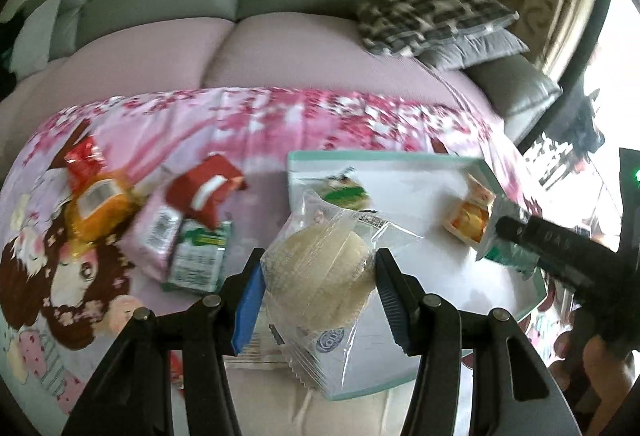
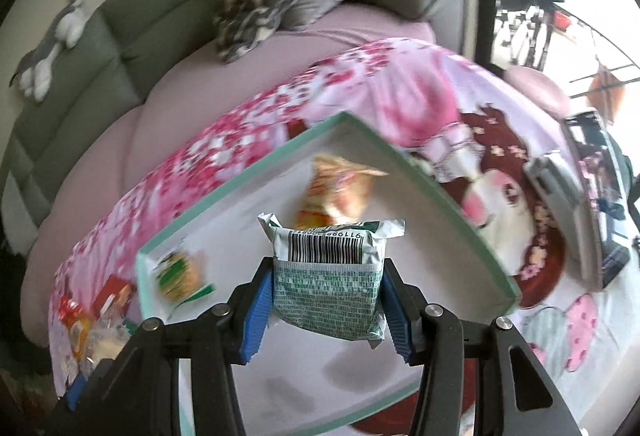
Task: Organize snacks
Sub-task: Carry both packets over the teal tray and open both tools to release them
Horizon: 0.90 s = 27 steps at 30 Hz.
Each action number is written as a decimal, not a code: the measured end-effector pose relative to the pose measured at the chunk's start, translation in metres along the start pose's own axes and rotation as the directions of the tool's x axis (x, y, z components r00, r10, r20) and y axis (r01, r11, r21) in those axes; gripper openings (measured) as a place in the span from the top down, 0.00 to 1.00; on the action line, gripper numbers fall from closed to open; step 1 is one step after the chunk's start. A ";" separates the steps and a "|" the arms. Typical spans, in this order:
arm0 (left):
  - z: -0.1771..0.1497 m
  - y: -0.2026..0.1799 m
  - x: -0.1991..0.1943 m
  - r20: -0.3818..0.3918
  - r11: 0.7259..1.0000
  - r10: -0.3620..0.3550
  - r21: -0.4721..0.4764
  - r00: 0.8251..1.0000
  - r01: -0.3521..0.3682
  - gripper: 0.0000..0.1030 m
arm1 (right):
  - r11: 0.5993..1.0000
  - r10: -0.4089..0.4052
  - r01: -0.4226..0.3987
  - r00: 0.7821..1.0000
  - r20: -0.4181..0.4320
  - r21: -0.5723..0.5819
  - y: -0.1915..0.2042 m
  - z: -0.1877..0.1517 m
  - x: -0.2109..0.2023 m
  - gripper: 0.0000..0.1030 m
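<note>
Pink cartoon cloth [image 1: 224, 124] underlies everything: your left gripper [image 1: 318, 282] clamps a clear-wrapped bun [image 1: 320, 268] over the tray's near rim [image 1: 400, 384]; your right gripper [image 2: 328, 302] clamps a green packet [image 2: 328, 288] over the white tray [image 2: 256, 212], whose floor lies mostly bare.

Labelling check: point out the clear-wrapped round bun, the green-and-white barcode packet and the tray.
clear-wrapped round bun [image 1: 320, 272]: left wrist view, middle of the pale bun.
green-and-white barcode packet [image 2: 326, 288]: right wrist view, printed green panel below the barcode.
tray [image 2: 460, 212]: right wrist view, teal right rim.
</note>
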<state>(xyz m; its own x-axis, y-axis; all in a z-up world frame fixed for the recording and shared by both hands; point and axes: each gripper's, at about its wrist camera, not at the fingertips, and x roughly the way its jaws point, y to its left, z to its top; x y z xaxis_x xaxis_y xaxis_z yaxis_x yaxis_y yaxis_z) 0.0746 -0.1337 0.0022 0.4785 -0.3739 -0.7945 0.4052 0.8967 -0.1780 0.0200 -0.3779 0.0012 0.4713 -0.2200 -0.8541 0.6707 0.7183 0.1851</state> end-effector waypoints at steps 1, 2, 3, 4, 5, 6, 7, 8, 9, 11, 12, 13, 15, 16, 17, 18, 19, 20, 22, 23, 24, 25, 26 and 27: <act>-0.001 -0.005 0.003 -0.005 1.000 -0.001 0.010 1.000 0.001 0.46 | 1.000 -0.012 0.012 1.000 0.000 0.012 -0.006 0.001 0.000 0.48; -0.001 -0.009 0.007 -0.011 1.000 0.000 0.017 1.000 0.001 0.46 | 1.000 -0.017 0.017 1.000 -0.001 0.018 -0.009 0.001 0.002 0.47; -0.002 -0.012 0.011 -0.017 1.000 0.000 0.023 1.000 0.000 0.45 | 0.999 -0.025 0.025 1.000 -0.004 0.028 -0.012 0.002 0.004 0.47; -0.003 -0.015 0.015 -0.027 1.000 0.001 0.029 1.000 -0.001 0.45 | 0.999 -0.032 0.032 0.999 -0.010 0.039 -0.016 0.003 0.007 0.47; -0.004 -0.017 0.019 -0.038 0.999 0.001 0.034 0.999 0.000 0.45 | 0.999 -0.032 0.033 0.999 -0.014 0.042 -0.018 0.003 0.009 0.47; -0.005 -0.020 0.022 -0.047 0.999 0.003 0.039 0.999 -0.001 0.45 | 0.998 -0.032 0.033 0.999 -0.022 0.046 -0.020 0.003 0.012 0.47; -0.006 -0.022 0.025 -0.054 0.999 0.006 0.045 0.999 -0.004 0.45 | 0.998 -0.034 0.036 0.999 -0.029 0.046 -0.022 0.003 0.014 0.47; -0.008 -0.024 0.027 -0.060 0.999 0.009 0.052 0.998 -0.006 0.45 | 0.998 -0.037 0.039 0.999 -0.036 0.045 -0.022 0.003 0.016 0.47; -0.008 -0.025 0.029 -0.062 0.998 0.012 0.056 0.998 -0.008 0.45 | 0.998 -0.039 0.040 0.998 -0.043 0.044 -0.022 0.002 0.019 0.47; -0.009 -0.028 0.032 -0.065 0.998 0.012 0.061 0.998 -0.008 0.45 | 0.998 -0.039 0.041 0.998 -0.051 0.042 -0.022 0.001 0.020 0.47; -0.009 -0.028 0.034 -0.065 0.998 0.011 0.062 0.998 -0.007 0.45 | 0.998 -0.040 0.042 0.998 -0.055 0.041 -0.022 0.001 0.022 0.47; -0.009 -0.028 0.035 -0.065 0.998 0.012 0.063 0.998 -0.007 0.44 | 0.998 -0.041 0.044 0.997 -0.059 0.040 -0.022 0.000 0.023 0.46; -0.009 -0.028 0.036 -0.069 0.998 0.011 0.060 0.998 -0.007 0.42 | 0.998 -0.042 0.044 0.997 -0.064 0.039 -0.022 0.000 0.024 0.46; -0.009 -0.028 0.036 -0.069 0.998 0.011 0.058 0.998 -0.007 0.42 | 0.998 -0.042 0.045 0.997 -0.065 0.039 -0.022 0.000 0.024 0.46; -0.009 -0.028 0.036 -0.064 0.998 0.002 0.057 0.998 0.001 0.42 | 0.998 -0.042 0.045 0.997 -0.066 0.039 -0.022 0.000 0.025 0.46; -0.008 -0.028 0.035 -0.063 0.998 -0.009 0.055 0.998 0.013 0.42 | 0.998 -0.042 0.045 0.997 -0.066 0.039 -0.023 0.000 0.025 0.46; -0.008 -0.028 0.033 -0.055 0.998 -0.017 0.053 0.998 0.020 0.42 | 0.998 -0.042 0.045 0.997 -0.066 0.040 -0.023 0.000 0.025 0.46; -0.007 -0.028 0.031 -0.047 0.998 -0.013 0.055 0.999 0.015 0.42 | 0.998 -0.043 0.045 0.997 -0.066 0.039 -0.023 0.000 0.024 0.46; -0.006 -0.028 0.029 -0.033 0.998 -0.004 0.061 0.999 0.006 0.42 | 0.998 -0.043 0.045 0.997 -0.067 0.038 -0.023 0.000 0.025 0.46; -0.005 -0.027 0.028 -0.028 0.998 -0.005 0.055 1.000 0.007 0.41 | 0.998 -0.044 0.046 0.997 -0.067 0.038 -0.022 0.000 0.025 0.46; -0.004 -0.024 0.027 -0.025 0.999 -0.010 0.045 1.000 0.011 0.41 | 0.998 -0.045 0.047 0.997 -0.069 0.035 -0.022 -0.001 0.025 0.45; -0.003 -0.022 0.026 -0.022 0.999 -0.013 0.035 1.000 0.014 0.40 | 0.998 -0.045 0.048 0.996 -0.071 0.032 -0.021 -0.001 0.026 0.43; -0.002 -0.020 0.025 -0.019 1.000 -0.015 0.026 1.000 0.015 0.36 | 0.998 -0.044 0.046 0.996 -0.072 0.030 -0.021 0.000 0.026 0.42; -0.001 -0.017 0.024 -0.016 1.000 -0.013 0.015 1.000 0.013 0.32 | 0.999 -0.041 0.043 0.997 -0.070 0.030 -0.021 0.000 0.026 0.39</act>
<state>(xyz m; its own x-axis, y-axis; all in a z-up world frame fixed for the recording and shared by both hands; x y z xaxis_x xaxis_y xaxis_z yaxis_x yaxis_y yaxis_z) 0.0783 -0.1579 -0.0148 0.4608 -0.3815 -0.8013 0.4228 0.8882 -0.1797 0.0180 -0.3981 -0.0248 0.4019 -0.2026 -0.8930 0.7072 0.6882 0.1622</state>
